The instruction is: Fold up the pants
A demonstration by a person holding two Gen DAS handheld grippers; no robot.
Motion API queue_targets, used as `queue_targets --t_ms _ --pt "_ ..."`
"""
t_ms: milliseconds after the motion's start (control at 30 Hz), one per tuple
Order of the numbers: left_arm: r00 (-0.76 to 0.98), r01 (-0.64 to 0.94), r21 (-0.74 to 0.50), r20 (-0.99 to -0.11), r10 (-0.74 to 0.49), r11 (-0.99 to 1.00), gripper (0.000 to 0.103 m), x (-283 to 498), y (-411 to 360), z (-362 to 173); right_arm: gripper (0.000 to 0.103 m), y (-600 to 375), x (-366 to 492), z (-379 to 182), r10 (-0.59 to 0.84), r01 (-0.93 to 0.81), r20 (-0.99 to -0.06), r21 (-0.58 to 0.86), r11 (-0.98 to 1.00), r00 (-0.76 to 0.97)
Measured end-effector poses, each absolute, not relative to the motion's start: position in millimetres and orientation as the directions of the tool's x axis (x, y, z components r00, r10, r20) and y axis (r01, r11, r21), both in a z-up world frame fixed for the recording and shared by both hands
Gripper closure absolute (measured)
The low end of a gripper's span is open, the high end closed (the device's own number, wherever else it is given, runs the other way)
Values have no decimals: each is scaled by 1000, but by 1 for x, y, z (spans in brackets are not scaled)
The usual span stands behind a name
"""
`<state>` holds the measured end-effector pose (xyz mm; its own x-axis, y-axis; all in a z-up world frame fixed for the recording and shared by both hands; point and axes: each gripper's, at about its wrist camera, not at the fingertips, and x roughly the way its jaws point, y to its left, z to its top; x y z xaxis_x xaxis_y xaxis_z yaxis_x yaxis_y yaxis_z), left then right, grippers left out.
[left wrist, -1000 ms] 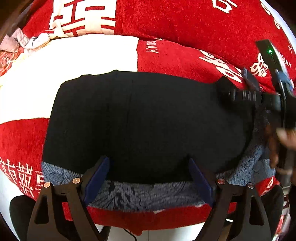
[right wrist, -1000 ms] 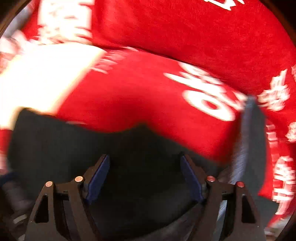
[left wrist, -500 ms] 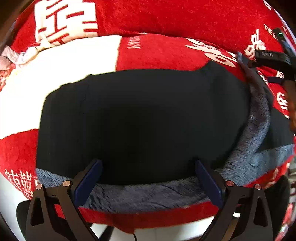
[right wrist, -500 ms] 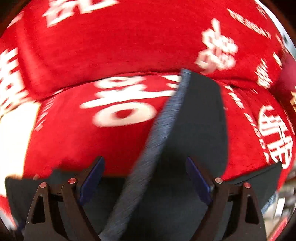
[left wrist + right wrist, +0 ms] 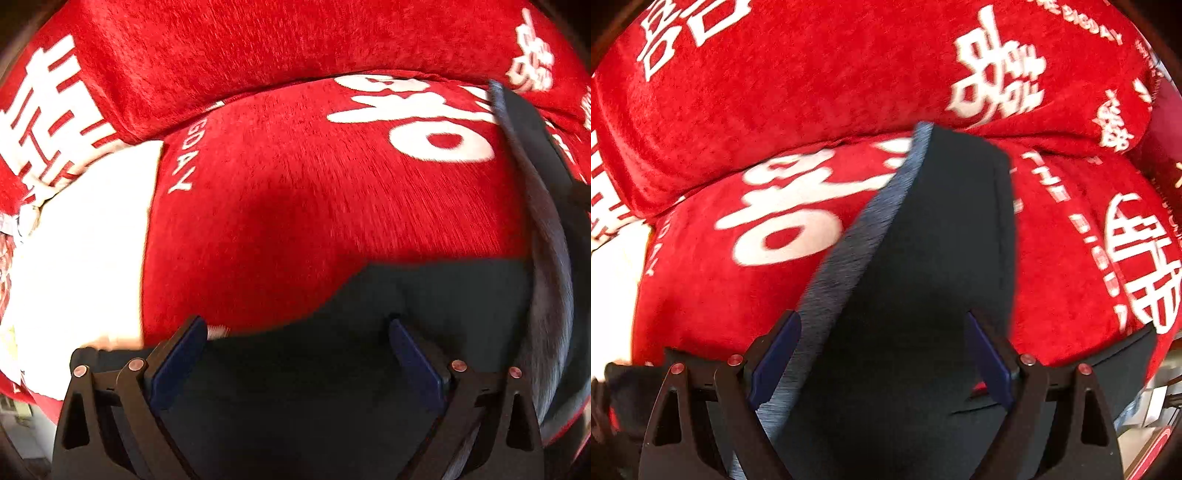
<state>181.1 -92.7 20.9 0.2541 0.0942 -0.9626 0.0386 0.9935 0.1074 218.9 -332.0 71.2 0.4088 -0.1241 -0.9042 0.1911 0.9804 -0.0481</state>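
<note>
While both grippers (image 5: pixel 297 354) (image 5: pixel 882 350) gape, black pants (image 5: pixel 934 258) beneath, red blanket (image 5: pixel 295 206) under

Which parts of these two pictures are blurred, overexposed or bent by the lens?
Left wrist view: red blanket smeared by motion, its white patch blown out, dark corners from the fisheye. Right wrist view: sharper, though the pants edge is streaked; the left side glares white and straight lines bow.

1 pr dark pants (image 5: pixel 934 258) w/ grey lining; 1 red blanket (image 5: pixel 295 206), white print; 2 grippers: left (image 5: pixel 297 354), right (image 5: pixel 882 350).
</note>
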Motion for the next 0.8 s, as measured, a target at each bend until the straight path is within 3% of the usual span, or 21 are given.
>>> queue_targets --t_ms 100,200,300,400,533,600,633,667,700,800 --pt "223 -57 9 -975 21 998 1 180 -77 27 12 -372 229 72 -202 309 -897 -78 948 393" --pt "268 -50 -4 -963 9 999 1 161 -80 38 12 -392 250 66 -218 360 -915 -88 929 339" --pt "224 -40 -32 -974 -23 999 1 145 -85 26 12 -374 281 56 -148 302 -934 -45 952 326" --pt "280 0 49 -959 47 999 1 134 -97 19 12 -332 315 34 -108 212 -957 -50 976 270" --pt "262 -5 20 -965 21 1000 1 136 -94 19 12 -303 335 -1 -203 130 -967 -184 974 152" --pt "268 9 17 -963 14 1000 1 133 -92 18 37 -319 332 5 -174 200 -972 -141 970 159" --pt "272 12 17 -962 13 1000 1 132 -92 18 65 -330 328 11 -170 228 -973 -131 965 159" --pt "273 13 17 -962 13 1000 1 131 -94 19 81 -338 324 15 -130 233 -978 -90 968 163" --pt "271 12 14 -962 11 1000 1 129 -93 20 86 -350 315 22 -96 250 -981 -52 967 169" --pt "255 6 -21 -967 -22 1000 1 122 -92 24 87 -383 271 57 -101 314 -953 -6 949 287"
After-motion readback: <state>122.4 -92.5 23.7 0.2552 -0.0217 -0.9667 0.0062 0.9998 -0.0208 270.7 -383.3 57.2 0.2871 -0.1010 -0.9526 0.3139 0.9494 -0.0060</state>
